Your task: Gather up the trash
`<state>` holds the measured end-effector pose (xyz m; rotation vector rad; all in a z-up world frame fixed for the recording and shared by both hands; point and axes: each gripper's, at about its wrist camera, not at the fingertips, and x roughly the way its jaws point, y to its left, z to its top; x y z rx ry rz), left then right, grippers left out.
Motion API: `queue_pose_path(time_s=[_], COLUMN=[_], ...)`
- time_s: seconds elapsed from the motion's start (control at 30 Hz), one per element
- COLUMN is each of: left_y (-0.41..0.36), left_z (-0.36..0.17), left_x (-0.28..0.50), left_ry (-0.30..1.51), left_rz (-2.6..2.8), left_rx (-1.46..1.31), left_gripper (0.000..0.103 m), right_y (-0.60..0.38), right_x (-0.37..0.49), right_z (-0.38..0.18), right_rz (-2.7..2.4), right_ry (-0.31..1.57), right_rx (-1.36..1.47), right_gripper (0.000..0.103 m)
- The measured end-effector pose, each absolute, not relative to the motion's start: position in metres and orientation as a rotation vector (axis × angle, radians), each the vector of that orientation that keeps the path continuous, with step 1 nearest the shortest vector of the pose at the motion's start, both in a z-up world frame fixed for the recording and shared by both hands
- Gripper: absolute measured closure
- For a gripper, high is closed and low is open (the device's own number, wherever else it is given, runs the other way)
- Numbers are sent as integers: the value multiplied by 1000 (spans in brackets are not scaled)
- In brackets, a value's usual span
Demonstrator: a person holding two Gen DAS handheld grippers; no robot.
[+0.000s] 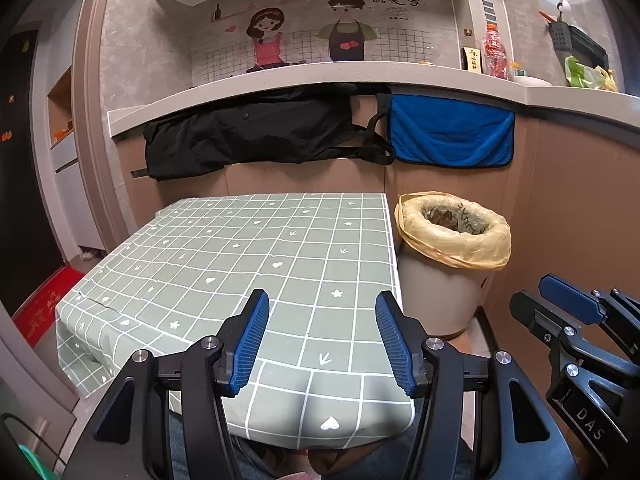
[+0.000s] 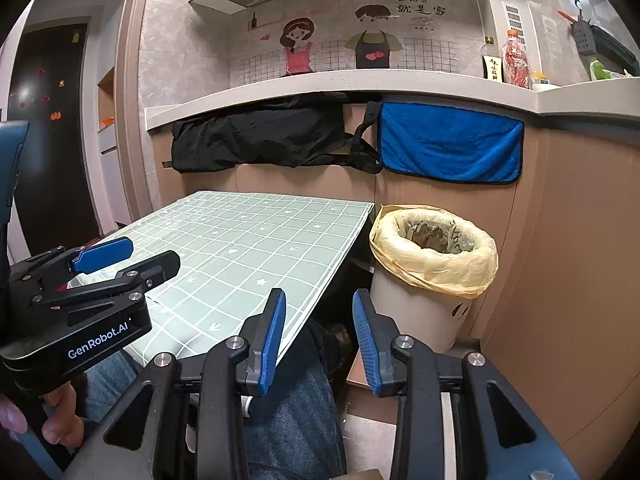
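A: Is anything held at this moment?

B: Nothing is held. The left gripper is seen with its jaws spread wide and released over the counter, and only checked cloth is seen between them. The right gripper is seen with a narrower gap, also released, past the counter's corner, above a denim-clad leg.

A: Where is the trash?

B: No loose trash is seen on the counter. The bin is placed on the floor just beside the counter's far right corner, lined with a yellow bag, and crumpled scraps are seen inside it. The task is judged to be finished, or else not begun, since nothing is left to be picked up within view.

A: How should the step be done well?

B: The parts hidden under the grippers should be checked first. If a scrap is found, it should be pinched at its middle, carried over the bin's mouth, and released only once it is well inside the liner's rim, so the loose bag edge is not snagged.

A: And the room?

B: A kitchen ledge is seen behind, with a black bag and a blue towel hung under it. 2 cartoon figures are shown on the wall, and bottles are stood at the right.
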<state>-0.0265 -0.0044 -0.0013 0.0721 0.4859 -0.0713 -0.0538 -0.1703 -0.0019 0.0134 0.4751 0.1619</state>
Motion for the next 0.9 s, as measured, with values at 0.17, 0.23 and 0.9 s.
queue_pose_path(time_s=[0.17, 0.23, 0.9], left_y=[-3, -4, -11], left_z=[-1, -1, -3], left_x=[-26, -27, -27], left_ry=[484, 485, 496], left_rz=[-73, -72, -84], left_rx=[73, 72, 67], left_gripper=[47, 47, 47], right_y=[-172, -172, -174], right_x=[-53, -54, -54], right_z=[-2, -2, -3], right_rz=[161, 159, 152], right_ry=[475, 475, 465], right_rx=[21, 20, 24], right_gripper=[70, 70, 70])
